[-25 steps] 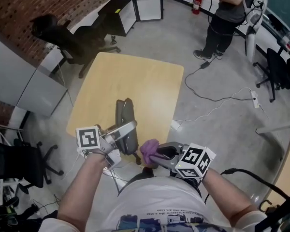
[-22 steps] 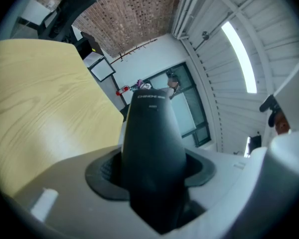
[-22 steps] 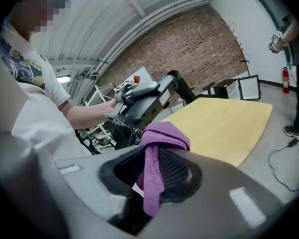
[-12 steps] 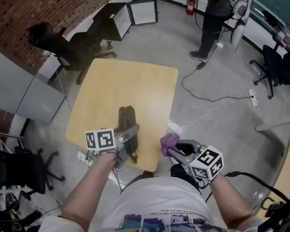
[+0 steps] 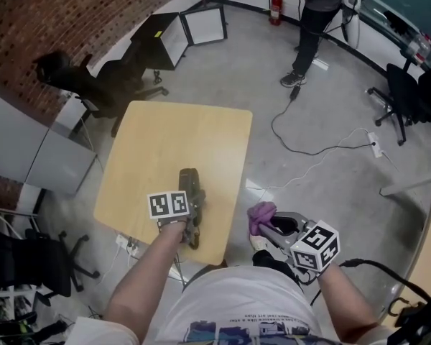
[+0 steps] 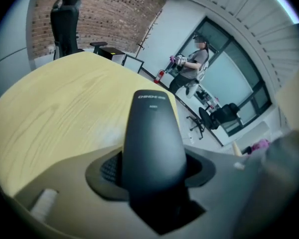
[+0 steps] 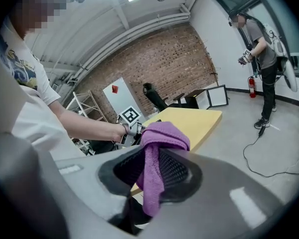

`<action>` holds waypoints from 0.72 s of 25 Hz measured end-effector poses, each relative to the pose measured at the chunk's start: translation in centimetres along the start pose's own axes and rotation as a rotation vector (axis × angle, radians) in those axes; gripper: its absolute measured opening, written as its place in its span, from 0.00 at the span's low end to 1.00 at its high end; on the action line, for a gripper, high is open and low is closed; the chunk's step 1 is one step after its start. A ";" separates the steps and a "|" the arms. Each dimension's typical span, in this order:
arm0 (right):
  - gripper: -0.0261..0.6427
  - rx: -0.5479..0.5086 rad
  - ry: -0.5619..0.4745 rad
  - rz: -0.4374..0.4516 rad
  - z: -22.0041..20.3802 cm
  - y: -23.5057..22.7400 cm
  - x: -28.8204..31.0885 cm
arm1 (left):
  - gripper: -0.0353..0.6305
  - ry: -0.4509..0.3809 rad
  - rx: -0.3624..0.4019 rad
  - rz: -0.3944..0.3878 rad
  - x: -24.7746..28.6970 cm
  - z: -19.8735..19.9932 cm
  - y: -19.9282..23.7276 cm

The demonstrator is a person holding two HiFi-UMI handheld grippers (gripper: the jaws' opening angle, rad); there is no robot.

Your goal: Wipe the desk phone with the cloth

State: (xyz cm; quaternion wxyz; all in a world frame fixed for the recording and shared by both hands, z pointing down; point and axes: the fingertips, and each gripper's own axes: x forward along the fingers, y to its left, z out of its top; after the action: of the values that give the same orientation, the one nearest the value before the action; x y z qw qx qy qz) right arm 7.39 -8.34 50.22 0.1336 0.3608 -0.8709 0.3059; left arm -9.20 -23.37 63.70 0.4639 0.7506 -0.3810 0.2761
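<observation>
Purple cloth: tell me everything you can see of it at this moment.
The purple cloth looks like soft, fuzzy microfibre, bunched rather than spread. The right tool pinches it between its jaws: a rounded fold bulges beyond them, a tail hangs below. It is in the air beside the near edge of the table, apart from the desk phone; only the tool touches it.

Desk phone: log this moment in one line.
left gripper: clamps phone on table | right gripper: holds cloth, off phone
</observation>
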 end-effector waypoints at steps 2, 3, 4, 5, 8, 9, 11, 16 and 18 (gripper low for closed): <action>0.17 -0.006 0.008 -0.002 -0.1 -0.6 -0.5 | 0.48 0.007 0.015 0.045 0.7 0.2 0.6; 0.17 -0.012 0.012 -0.003 -0.2 -0.9 -0.7 | 0.48 0.012 0.020 0.065 1.1 0.2 0.9; 0.17 -0.018 0.016 -0.003 -0.2 -1.2 -0.9 | 0.48 0.017 0.023 0.083 1.5 0.2 1.2; 0.17 -0.021 0.019 0.000 -0.3 -1.5 -1.1 | 0.48 0.024 0.027 0.104 1.9 0.1 1.6; 0.17 -0.030 0.029 0.014 -0.3 -1.9 -1.5 | 0.48 0.041 0.032 0.164 2.6 -0.3 2.5; 0.17 -0.037 0.036 0.018 -0.2 -2.0 -1.6 | 0.48 0.046 0.030 0.176 2.7 -0.5 2.7; 0.17 -0.053 0.050 0.025 0.0 -2.1 -1.8 | 0.49 0.054 0.032 0.197 2.8 -0.7 3.0; 0.17 -0.089 0.074 0.061 0.4 -2.3 -2.0 | 0.49 0.066 0.037 0.255 2.8 -1.0 3.6; 0.17 -0.097 0.083 0.076 0.4 -2.3 -2.0 | 0.50 0.076 0.057 0.282 2.9 -1.1 3.6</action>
State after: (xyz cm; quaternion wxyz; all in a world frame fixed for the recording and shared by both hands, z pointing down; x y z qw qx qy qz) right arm 10.49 -8.75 50.03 0.1751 0.3075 -0.8914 0.2831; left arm -10.64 -24.30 68.12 0.4131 0.6917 -0.4567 0.3772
